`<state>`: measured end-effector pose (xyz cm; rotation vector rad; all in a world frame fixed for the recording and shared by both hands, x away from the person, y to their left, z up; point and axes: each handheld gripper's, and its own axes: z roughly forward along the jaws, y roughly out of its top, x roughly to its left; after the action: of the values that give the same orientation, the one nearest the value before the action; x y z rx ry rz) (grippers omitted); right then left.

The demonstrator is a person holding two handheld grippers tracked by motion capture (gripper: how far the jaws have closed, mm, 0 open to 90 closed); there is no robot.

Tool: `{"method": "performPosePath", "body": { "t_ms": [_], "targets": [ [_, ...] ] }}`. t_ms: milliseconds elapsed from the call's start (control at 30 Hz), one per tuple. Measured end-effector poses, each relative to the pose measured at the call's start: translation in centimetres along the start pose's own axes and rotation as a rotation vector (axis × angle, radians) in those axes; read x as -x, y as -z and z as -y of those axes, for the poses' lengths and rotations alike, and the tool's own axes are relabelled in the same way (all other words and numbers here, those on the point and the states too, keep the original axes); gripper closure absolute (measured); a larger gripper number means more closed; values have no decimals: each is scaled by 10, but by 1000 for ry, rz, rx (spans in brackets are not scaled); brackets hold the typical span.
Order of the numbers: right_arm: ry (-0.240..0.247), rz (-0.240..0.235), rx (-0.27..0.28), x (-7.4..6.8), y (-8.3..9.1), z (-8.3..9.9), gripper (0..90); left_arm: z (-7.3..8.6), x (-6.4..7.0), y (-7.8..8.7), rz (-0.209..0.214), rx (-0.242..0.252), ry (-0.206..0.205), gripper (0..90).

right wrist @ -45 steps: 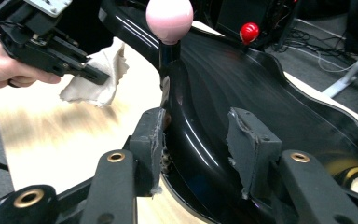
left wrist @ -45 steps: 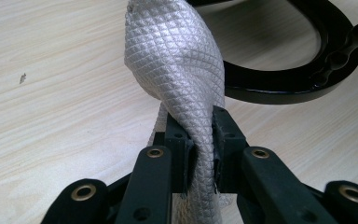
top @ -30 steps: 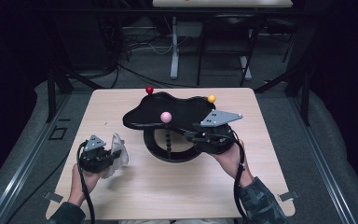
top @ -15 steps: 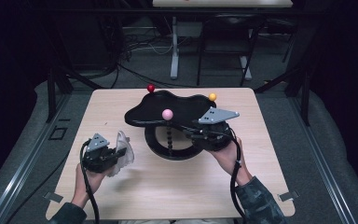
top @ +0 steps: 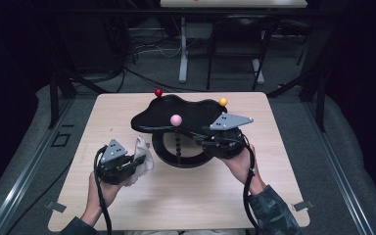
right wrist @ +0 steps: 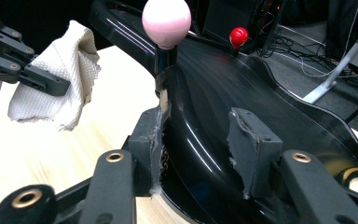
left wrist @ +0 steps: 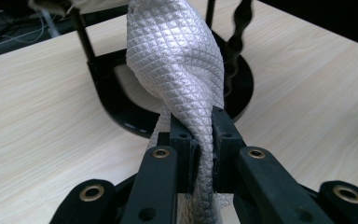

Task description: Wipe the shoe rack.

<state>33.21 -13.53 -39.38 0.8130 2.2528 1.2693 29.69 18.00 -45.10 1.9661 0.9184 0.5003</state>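
The left gripper (top: 138, 161) pinches a white cloth (top: 143, 152) tight between its jaws. The cloth sticks up in front of the gripper, just off the surface (top: 196, 196). The black tray stand (top: 181, 117) sits ahead and to the right of this gripper, near the cloth but not touching it. Its long side runs left to right. The right gripper (top: 200, 138) holds the tray's near edge, jaws on either side. I think the cloth goes right, up onto the tray.

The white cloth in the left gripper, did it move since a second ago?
Yes. The white cloth, clamped in the left gripper, has slid right, closer to the black stand's ring base.
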Motion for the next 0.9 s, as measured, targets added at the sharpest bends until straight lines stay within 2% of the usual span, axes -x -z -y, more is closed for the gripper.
{"method": "performPosePath", "body": {
  "t_ms": [67, 100, 167, 233, 267, 400, 433, 467, 500, 700, 900],
  "targets": [
    [2, -2, -1, -1, -1, 0, 555, -5, 5, 0, 7, 3, -10, 820],
    [5, 21, -13, -1, -1, -1, 555, -9, 9, 0, 14, 2, -16, 820],
    [4, 15, -12, -1, -2, -1, 554, -14, 13, -2, 16, 7, -26, 820],
    [3, 16, -12, -2, -3, -2, 554, -25, 19, -6, 22, 9, -37, 819],
    [3, 16, -12, -2, -3, -2, 554, -25, 19, -6, 22, 9, -37, 819],
    [0, 7, -8, -2, -4, -2, 554, -46, 26, -13, 24, 18, -63, 819],
    [2, 5, -6, -2, -5, -3, 554, -57, 29, -17, 22, 22, -78, 818],
    [2, 5, -6, -2, -5, -3, 554, -57, 29, -17, 22, 22, -78, 818],
    [8, 31, -19, -4, -5, -4, 555, -65, 31, -21, 22, 27, -80, 818],
    [20, 39, -21, -5, -6, -4, 559, -76, 33, -32, 21, 43, -83, 818],
    [21, 38, -20, -6, -6, -4, 560, -77, 33, -34, 31, 49, -71, 818]
  ]
}}
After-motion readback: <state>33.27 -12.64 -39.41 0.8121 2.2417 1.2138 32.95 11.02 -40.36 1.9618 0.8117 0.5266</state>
